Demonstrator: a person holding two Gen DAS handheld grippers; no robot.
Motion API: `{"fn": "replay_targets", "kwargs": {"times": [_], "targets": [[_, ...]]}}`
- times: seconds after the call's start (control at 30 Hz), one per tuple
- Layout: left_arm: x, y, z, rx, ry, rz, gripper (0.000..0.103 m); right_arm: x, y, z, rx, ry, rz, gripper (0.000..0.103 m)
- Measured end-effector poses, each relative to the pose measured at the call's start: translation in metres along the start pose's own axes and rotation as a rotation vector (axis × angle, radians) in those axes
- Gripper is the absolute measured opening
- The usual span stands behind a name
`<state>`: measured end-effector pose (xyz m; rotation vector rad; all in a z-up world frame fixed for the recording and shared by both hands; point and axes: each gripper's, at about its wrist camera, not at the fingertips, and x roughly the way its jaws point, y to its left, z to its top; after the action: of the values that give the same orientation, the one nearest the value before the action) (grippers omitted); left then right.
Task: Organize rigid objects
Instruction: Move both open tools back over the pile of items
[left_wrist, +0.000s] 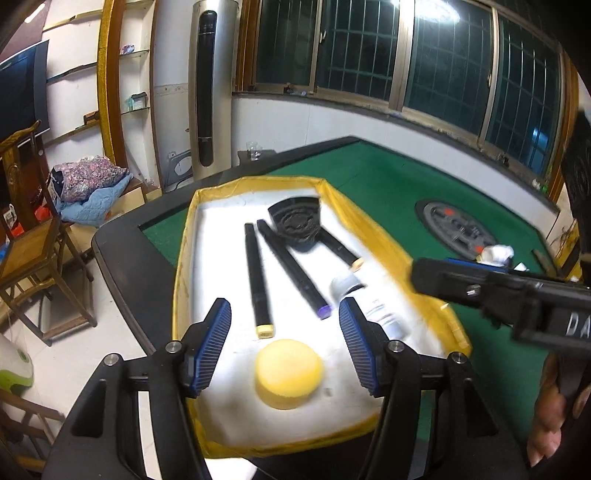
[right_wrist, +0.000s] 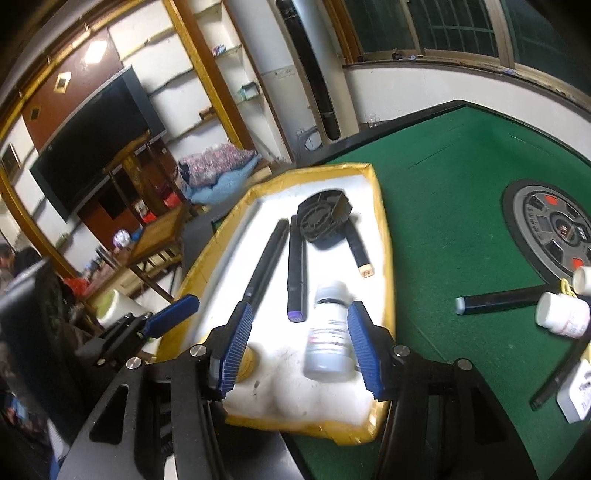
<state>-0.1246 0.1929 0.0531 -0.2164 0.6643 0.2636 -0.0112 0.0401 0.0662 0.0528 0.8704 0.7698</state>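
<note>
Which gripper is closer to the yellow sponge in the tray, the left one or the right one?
Left. The left gripper is open with the yellow sponge lying just in front, between its fingers. The right gripper is open around the white bottle, with the sponge beside its left finger.

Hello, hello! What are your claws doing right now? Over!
Left gripper open over yellow puck. Right gripper open, bottle loose between. Both in tray. Nothing blocking.

Yellow-rimmed tray (left_wrist: 373, 236) on green table (left_wrist: 388, 177)
</note>
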Motion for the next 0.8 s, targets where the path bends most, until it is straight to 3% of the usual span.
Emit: {"fn": "replay_targets", "kwargs": {"times": [0.17, 0.37, 0.47, 0.63, 0.8], "targets": [[-0.013, -0.036, -0.002, 0.034, -0.001, -0.120, 0.060, -0.046, -0.056, -0.004, 0.101, -0.032, -0.050, 0.049], [-0.021, -0.091, -0.017, 0.190, 0.019, -0.198, 0.060, -0.091, -0.155, -0.027, 0.256, -0.014, -0.189, 0.049], [-0.020, -0.108, -0.023, 0.228, 0.038, -0.226, 0.060, -0.099, -0.193, -0.040, 0.310, 0.013, -0.188, 0.049], [-0.022, -0.123, -0.030, 0.265, 0.049, -0.234, 0.060, -0.090, -0.210, -0.042, 0.263, -0.007, -0.125, 0.052], [-0.024, -0.127, -0.030, 0.278, 0.054, -0.238, 0.060, -0.084, -0.193, -0.047, 0.159, 0.042, -0.095, 0.054]]}}
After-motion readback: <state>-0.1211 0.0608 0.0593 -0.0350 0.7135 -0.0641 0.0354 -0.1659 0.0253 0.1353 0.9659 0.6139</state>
